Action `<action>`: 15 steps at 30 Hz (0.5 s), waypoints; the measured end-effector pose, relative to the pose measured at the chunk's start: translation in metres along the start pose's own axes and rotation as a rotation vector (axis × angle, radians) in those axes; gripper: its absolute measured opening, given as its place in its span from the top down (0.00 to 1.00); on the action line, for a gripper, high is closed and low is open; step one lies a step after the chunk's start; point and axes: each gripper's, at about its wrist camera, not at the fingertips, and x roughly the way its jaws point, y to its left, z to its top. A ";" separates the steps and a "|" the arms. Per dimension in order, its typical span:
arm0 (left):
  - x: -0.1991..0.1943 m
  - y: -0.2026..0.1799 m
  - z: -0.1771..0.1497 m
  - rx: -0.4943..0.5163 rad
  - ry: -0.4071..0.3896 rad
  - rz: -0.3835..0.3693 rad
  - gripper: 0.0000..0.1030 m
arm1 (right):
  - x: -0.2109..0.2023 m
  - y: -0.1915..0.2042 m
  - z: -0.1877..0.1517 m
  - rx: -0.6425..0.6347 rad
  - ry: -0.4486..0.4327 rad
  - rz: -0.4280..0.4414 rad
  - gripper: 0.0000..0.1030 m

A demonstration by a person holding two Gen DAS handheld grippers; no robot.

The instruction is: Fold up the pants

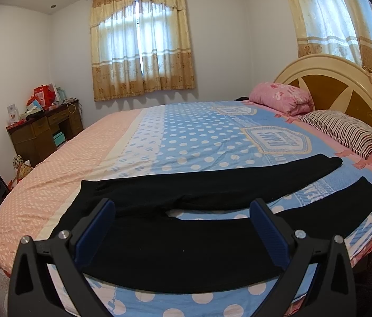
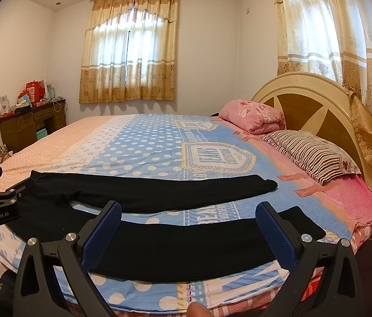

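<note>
At the left, the waist end of the black pants (image 1: 175,243) is framed by the left gripper (image 1: 183,227), held wide and holding nothing above the bedspread (image 1: 186,137). To the right, the near leg is faced by the right gripper (image 2: 188,229), likewise wide and unladen. No fold appears made; the near leg would likely be pinched and carried over the far leg.

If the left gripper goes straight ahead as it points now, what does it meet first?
Most likely the near leg of the black pants, lying between the open jaws of the left gripper; depth is unclear, so it might skim over them.
</note>
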 end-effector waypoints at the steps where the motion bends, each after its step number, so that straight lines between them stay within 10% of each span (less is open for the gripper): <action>1: 0.000 0.001 0.000 -0.001 -0.001 -0.002 0.00 | 0.001 -0.001 0.000 0.001 0.000 -0.002 0.01; 15: -0.002 0.002 -0.001 -0.001 -0.015 -0.004 0.00 | 0.000 -0.001 -0.002 0.002 -0.003 -0.006 0.01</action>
